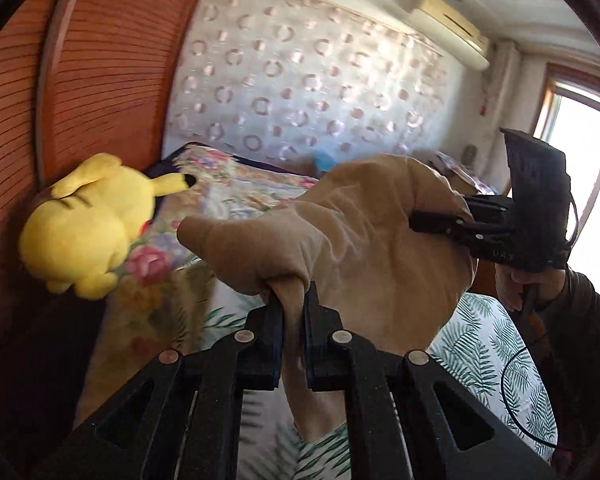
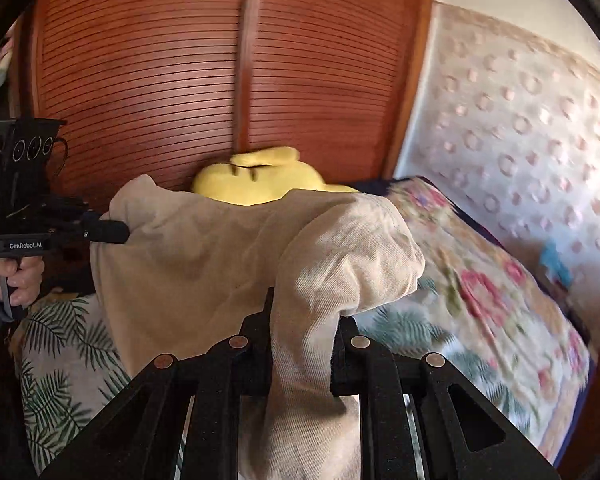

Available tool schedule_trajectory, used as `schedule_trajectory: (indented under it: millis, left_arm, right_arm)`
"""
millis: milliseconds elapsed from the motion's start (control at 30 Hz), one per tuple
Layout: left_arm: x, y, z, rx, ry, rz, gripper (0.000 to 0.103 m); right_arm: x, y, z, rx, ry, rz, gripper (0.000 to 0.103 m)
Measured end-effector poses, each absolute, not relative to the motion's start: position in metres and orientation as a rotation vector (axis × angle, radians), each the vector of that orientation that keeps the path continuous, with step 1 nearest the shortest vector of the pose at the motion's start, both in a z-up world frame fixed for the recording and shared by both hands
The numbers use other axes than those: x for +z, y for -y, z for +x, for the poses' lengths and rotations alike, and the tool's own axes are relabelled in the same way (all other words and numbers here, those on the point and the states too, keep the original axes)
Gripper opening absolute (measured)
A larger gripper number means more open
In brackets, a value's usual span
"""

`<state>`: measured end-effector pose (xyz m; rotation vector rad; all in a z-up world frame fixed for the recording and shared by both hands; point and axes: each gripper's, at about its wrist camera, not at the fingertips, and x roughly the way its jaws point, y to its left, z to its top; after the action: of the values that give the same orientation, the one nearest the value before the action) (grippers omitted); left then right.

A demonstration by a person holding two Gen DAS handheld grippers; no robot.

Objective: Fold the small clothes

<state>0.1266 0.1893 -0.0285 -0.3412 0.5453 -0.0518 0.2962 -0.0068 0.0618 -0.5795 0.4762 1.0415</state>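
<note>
A small beige garment [image 1: 360,248] hangs in the air above the bed, stretched between both grippers. My left gripper [image 1: 294,294] is shut on one top corner of it. My right gripper [image 2: 304,312] is shut on the other top corner of the beige garment [image 2: 204,264], with cloth draped over its fingers. The right gripper also shows in the left wrist view [image 1: 440,222], at the right, pinching the cloth. The left gripper shows in the right wrist view [image 2: 116,232], at the left. The garment's lower part hangs down behind the gripper bodies.
A yellow plush toy [image 1: 84,224] lies on a floral pillow [image 1: 228,192] against the wooden slatted wardrobe [image 1: 100,80]. The bed has a leaf-print sheet [image 1: 488,344]. A padded headboard wall [image 1: 300,80] is behind, a window [image 1: 580,152] at the right.
</note>
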Motion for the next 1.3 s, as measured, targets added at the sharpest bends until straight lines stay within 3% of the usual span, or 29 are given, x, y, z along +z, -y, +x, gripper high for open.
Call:
schedule_trajectory:
  millis: [467,633,833,967,1033,1300]
  left_arm:
    - [-0.101,-0.222,0.139,0.076,-0.709,-0.356,0.009]
    - [-0.112,-0.223,0.143,0.101,-0.74,-0.355,0.009]
    - [-0.114,-0.224,0.145,0.127,-0.759,-0.348,0.009]
    - [-0.109,-0.221,0.143,0.145,-0.75,-0.308,0.026]
    - [-0.104,-0.218,0.137,0.128,-0.742,-0.296,0.04]
    - [-0.096,-0.19,0.118,0.049,-0.745,-0.259,0.047]
  right_arm:
    - [0.006,-0.118,0.375,1.064,-0.536,-0.798,0.019]
    - [0.006,-0.129,0.382,0.878,-0.51,-0.696,0.047]
    - [0.009,-0.112,0.388,0.804,-0.577,-0.523,0.048]
    - [0.006,-0.094,0.371,0.787,-0.608,-0.45,0.048]
    - [0.007,-0.083,0.361,0.775,-0.612,-0.416,0.048]
    - [0.027,0.006,0.292,0.716,-0.592,-0.285,0.048]
